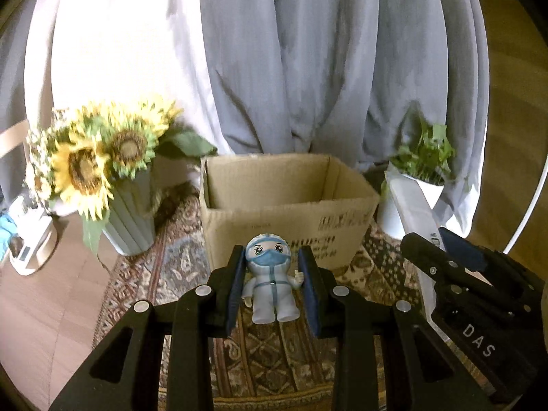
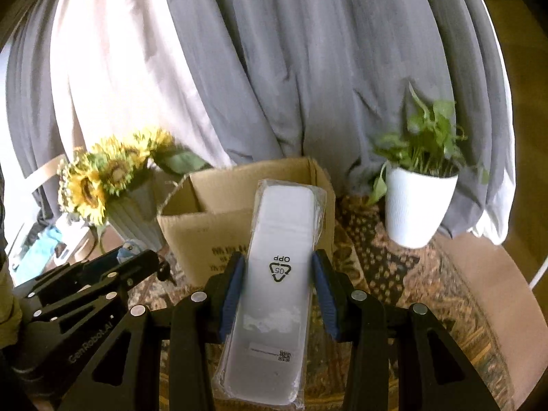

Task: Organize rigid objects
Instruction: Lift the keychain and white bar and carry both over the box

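Where carpet meets curtain: open cardboard box (image 1: pixel 287 205) dead ahead of both grippers, corrugated brown, black print on near wall, flaps up, interior shows no contents from the left wrist view. Flanked on left by ribbed pale-green vase (image 1: pixel 130 219) of sunflowers (image 1: pixel 85 164), blooms blurred; on right by white ribbed pot (image 2: pixel 416 205) with leafy green plant (image 2: pixel 424 144). Behind all, grey and white curtains (image 1: pixel 308 68) hanging in heavy folds. Underfoot, patterned rug (image 1: pixel 164 267), brown and tan weave; bare wood floor (image 1: pixel 41 308) beyond its left edge. Small white device (image 1: pixel 29 250) on floor at far left, detail unclear.

Left gripper (image 1: pixel 274 282): clenched on toy figurine (image 1: pixel 270 279), blue pads pressing both its sides. Figurine upright, long axis vertical, masked face toward camera, held clear of rug just before box's near wall. Smooth moulded plastic, pale blue-white suit, rounded head, stubby legs.

Right gripper (image 2: pixel 279 286): closed on flat white bar (image 2: pixel 274 294) in clear crinkled wrap, pads on its long edges. Long axis running away from camera, far end rounded and overlapping box's right part in view. Recycling triangle and "OPP" print reading upside down; small QR mark near close end.

Grippers side by side, each visible at the other's frame edge.
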The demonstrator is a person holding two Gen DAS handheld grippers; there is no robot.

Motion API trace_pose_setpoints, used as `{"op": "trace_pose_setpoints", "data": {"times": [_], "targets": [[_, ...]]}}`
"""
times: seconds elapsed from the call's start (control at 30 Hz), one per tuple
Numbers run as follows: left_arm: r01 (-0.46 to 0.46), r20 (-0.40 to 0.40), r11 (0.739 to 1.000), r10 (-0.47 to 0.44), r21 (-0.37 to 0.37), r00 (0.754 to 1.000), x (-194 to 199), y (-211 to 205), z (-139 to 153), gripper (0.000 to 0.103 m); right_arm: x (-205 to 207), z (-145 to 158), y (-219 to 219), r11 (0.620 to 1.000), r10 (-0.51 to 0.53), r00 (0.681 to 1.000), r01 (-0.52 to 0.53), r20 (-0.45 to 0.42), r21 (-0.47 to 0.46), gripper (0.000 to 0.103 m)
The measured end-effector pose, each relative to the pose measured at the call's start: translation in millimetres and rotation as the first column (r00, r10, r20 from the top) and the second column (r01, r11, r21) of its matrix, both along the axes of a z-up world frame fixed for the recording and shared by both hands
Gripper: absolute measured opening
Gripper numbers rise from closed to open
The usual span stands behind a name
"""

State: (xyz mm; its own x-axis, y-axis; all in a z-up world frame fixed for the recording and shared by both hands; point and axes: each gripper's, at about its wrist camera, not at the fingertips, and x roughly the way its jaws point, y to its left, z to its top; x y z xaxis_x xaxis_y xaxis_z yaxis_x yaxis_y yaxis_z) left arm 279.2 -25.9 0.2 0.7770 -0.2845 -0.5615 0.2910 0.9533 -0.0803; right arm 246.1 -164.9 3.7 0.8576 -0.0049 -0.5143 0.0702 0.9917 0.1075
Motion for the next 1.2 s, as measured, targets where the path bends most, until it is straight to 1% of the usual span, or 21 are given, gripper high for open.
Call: {"op": "trace_pose_setpoints", "data": {"times": [0.1, 0.27, 0.43, 0.63, 0.77, 0.97, 1.2], "targets": [[-0.010, 0.023, 1.000, 0.010, 0.000, 1.000, 2.9, -3.1, 10.6, 0.031, 2.9, 9.7, -2.0, 1.000, 0.011, 1.000, -0.011, 0.026, -0.007, 0.042], [-0.014, 0.039, 1.000, 0.014, -0.011, 0.999, 12.0, -6.4, 25.7, 0.031, 10.9, 25.8, -5.3, 0.999, 0.033, 0.997, -0.032, 0.069, -0.014, 0.042], [-0.021, 0.081, 1.000, 0.020, 0.004, 0.996, 25.7, -12.9, 42.9, 0.031, 22.7, 39.5, -8.0, 0.998, 0.061, 0.993, -0.060, 0.098, -0.009, 0.042], [-0.025, 0.122, 1.000, 0.022, 0.017, 0.992, 42.2, -18.9, 61.4, 0.031, 46.0, 51.7, -16.7, 0.993, 0.105, 0.990, -0.110, 0.093, 0.051, 0.042], [-0.025, 0.137, 0.999, 0.021, 0.029, 0.990, 56.3, -21.6, 70.1, 0.031, 68.4, 54.8, -25.9, 0.983, 0.134, 0.989, -0.140, 0.060, 0.118, 0.042], [-0.027, 0.132, 0.999, 0.022, 0.041, 0.991, 85.9, -24.9, 76.1, 0.031, 111.1, 55.4, -36.8, 0.973, 0.163, 0.986, -0.157, -0.020, 0.167, 0.042], [-0.022, 0.067, 0.999, 0.019, 0.041, 0.998, 123.5, -26.8, 69.5, 0.031, 155.0, 53.4, -38.7, 0.965, 0.216, 0.970, -0.194, -0.114, 0.179, 0.042]]}}
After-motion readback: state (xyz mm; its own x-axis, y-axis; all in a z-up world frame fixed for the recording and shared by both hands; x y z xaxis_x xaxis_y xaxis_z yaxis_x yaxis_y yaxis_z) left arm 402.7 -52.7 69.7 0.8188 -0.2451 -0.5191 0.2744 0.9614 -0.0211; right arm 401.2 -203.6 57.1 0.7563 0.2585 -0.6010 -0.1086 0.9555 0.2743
